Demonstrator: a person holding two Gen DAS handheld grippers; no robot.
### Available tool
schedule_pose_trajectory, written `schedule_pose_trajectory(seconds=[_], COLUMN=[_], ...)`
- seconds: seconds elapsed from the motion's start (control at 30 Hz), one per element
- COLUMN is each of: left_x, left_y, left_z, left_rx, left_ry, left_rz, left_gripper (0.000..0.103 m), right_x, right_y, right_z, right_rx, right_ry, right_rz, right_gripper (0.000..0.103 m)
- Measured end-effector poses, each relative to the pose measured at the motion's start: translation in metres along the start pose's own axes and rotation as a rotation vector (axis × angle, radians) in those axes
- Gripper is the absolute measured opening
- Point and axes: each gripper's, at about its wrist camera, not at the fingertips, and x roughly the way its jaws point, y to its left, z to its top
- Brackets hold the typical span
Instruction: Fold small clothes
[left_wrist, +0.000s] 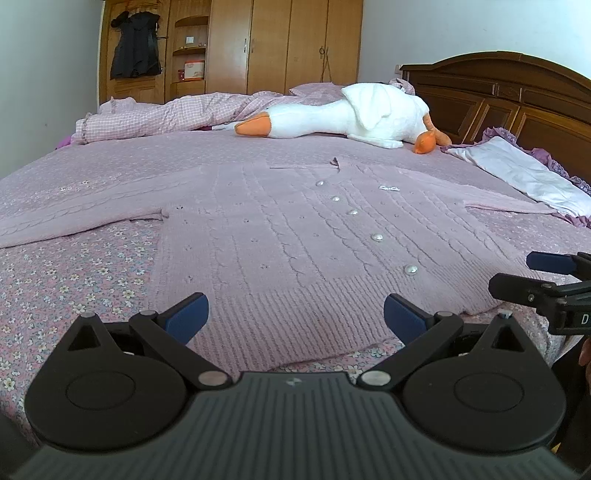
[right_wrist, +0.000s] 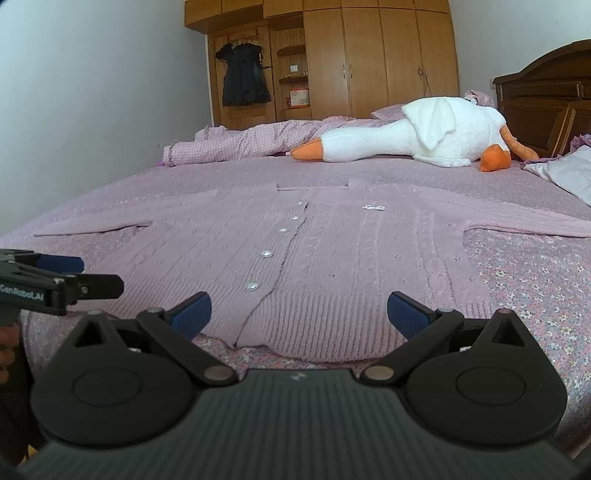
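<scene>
Jaws on both the left gripper and right gripper gaped wide, holding nothing. Each hovered at the cardigan hem, six o'clock, probably to pinch it.

Cardigan's left sleeve end runs off the left wrist view's edge; its right sleeve end leaves the right wrist view likewise. Small white item on its chest: too small to identify. Shelf contents in wardrobe: indistinct.

Pink cable-knit wool cardigan, glossy pearl buttons, matt floral cotton bedsheet
</scene>
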Motion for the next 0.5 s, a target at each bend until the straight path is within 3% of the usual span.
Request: schedule_pose_trajectory(seconds=[0.5], left_x=[0.0009], left_y=[-0.0001], left_z=[0.0003], left_rx=[0.001], left_ry=[0.004], left_rz=[0.0], left_gripper=[0.103], right_x=[0.0009], right_y=[0.0011], right_z=[0.0], right_rx=[-0.011], right_ry=[0.003], right_rz=[-0.018], right_gripper=[0.103])
